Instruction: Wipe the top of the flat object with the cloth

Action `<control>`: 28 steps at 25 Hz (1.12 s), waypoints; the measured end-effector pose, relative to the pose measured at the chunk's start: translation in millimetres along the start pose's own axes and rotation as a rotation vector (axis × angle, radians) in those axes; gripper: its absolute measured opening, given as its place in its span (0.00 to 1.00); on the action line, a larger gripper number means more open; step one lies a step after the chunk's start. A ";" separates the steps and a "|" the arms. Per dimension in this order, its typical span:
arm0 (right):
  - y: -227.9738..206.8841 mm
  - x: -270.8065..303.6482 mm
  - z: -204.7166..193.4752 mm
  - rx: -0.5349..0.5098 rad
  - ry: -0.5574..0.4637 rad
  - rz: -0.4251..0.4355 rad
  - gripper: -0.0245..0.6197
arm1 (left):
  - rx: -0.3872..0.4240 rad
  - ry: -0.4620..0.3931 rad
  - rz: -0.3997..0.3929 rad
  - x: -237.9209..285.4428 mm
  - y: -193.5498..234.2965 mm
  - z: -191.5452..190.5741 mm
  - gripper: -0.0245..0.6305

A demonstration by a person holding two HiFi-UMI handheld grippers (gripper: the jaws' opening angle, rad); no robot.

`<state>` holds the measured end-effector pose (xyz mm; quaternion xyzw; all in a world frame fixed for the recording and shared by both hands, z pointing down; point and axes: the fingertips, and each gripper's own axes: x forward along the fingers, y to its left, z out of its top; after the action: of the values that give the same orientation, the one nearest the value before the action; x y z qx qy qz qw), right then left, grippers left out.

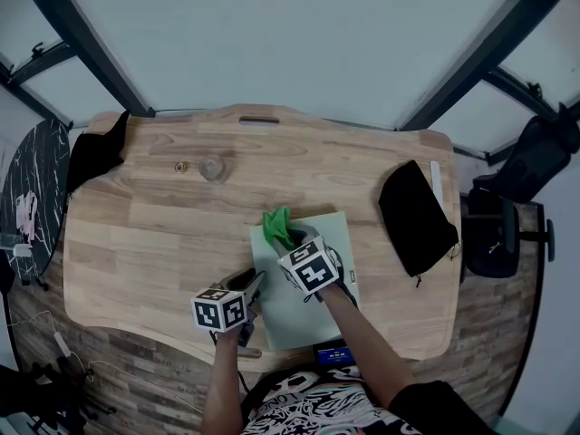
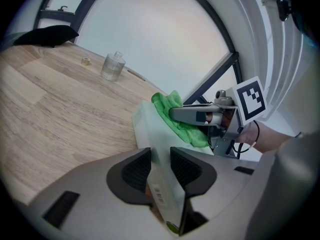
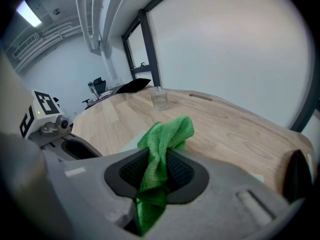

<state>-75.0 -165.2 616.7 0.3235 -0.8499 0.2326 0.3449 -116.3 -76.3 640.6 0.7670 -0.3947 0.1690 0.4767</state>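
Note:
A thin pale green flat object (image 1: 313,302) lies on the wooden table (image 1: 154,234) near its front edge. My left gripper (image 1: 254,290) is shut on that object's left edge; in the left gripper view the edge (image 2: 161,184) runs between the two pads. My right gripper (image 1: 290,241) is shut on a bright green cloth (image 1: 276,227), which rests on the object's far left corner. In the right gripper view the cloth (image 3: 164,136) bunches up out of the jaws, over the flat object (image 3: 131,144). The left gripper view shows the cloth (image 2: 175,115) under the right gripper's finger (image 2: 192,115).
A small glass jar (image 1: 211,167) and a tiny ring-like piece (image 1: 181,166) stand at the table's back left. A black pouch (image 1: 415,216) lies at the right, with a white strip (image 1: 437,184) beside it. Another black item (image 1: 95,152) sits on the back left corner. A dark chair (image 1: 503,229) stands off the right edge.

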 end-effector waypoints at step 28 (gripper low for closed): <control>27.3 6.2 10.0 -0.074 -0.028 0.067 0.18 | -0.018 -0.019 -0.004 0.3 1.5 1.0 0.22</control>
<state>-102.2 -155.1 610.1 0.2849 -0.8731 0.2078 0.3367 -117.4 -77.6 641.3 0.7649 -0.3994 0.1572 0.4803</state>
